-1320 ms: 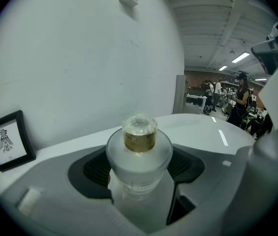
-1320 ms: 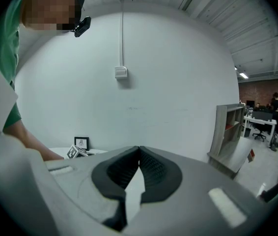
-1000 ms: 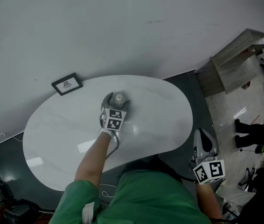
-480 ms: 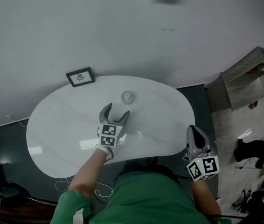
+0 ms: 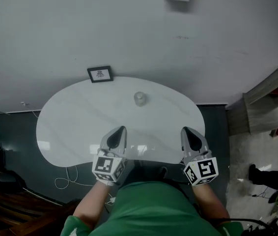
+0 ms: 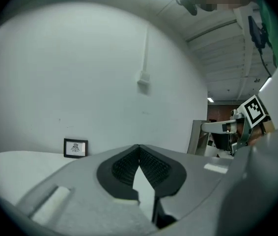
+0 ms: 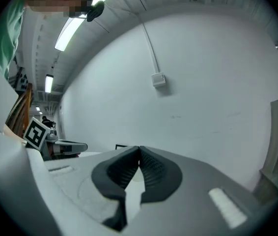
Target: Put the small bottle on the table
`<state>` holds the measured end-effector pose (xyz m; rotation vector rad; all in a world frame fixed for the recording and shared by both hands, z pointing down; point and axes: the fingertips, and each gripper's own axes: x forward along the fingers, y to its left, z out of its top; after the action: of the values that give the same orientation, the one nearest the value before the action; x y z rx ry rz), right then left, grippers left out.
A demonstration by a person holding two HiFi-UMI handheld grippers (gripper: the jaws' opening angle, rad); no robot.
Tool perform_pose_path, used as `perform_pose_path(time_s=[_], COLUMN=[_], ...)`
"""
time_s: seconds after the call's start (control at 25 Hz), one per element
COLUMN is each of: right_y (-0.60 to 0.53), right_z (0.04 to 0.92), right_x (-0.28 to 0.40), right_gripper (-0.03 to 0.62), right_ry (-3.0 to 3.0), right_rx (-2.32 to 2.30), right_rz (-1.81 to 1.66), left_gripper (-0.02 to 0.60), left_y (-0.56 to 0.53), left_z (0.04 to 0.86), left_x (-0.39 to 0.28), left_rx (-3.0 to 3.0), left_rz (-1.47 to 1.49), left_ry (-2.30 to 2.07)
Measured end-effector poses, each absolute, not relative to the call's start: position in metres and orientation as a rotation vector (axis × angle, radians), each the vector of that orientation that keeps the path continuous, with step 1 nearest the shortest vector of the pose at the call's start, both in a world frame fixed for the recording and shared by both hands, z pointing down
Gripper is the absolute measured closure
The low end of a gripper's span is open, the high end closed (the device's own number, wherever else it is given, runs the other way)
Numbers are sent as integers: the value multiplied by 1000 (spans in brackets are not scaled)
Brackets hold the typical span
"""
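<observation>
**Small bottle** (image 5: 139, 99): stands upright on the white table (image 5: 70, 127), upper centre of the head view. It is well apart from both tools and nothing touches it.

**Step in hand:** the placing looks done, so you appear to be at the close of the task.

**Next move:** probably calls for little beyond keeping both tools clear of the bottle.

**Left gripper** (image 5: 119, 131): lower left of centre, at the table's near edge, pointing up-frame. Your jaws are closing to a meeting, tips touching, nothing between them.

**Right gripper** (image 5: 187, 132): lower right of centre, level with the left and pointing the same way. Jaws clenched, empty.

**Your forearms:** close beside your torso, at the bottom of the frame.

**Framed picture** (image 5: 100, 74): at the table's far edge, up-left of the bottle.
</observation>
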<state>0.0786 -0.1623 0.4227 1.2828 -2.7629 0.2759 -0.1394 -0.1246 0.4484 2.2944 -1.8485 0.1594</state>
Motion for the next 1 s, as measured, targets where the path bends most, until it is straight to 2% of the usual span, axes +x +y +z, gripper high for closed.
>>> perform_pose_path(time_s=[0.4,1.0], right_y=[-113,-97], right_z=[404,394], right_x=[92,89], right_gripper=[592,592], right_ry=[-2903,-2896], right_rx=[1094,1115], right_rz=[170,110], left_gripper=[571,571], left_y=[-50,-33], left_z=[416,403], left_x=[-100,-113], left_rx=[2215,2234], left_rz=[99,78], left_ry=[-1999,-2021])
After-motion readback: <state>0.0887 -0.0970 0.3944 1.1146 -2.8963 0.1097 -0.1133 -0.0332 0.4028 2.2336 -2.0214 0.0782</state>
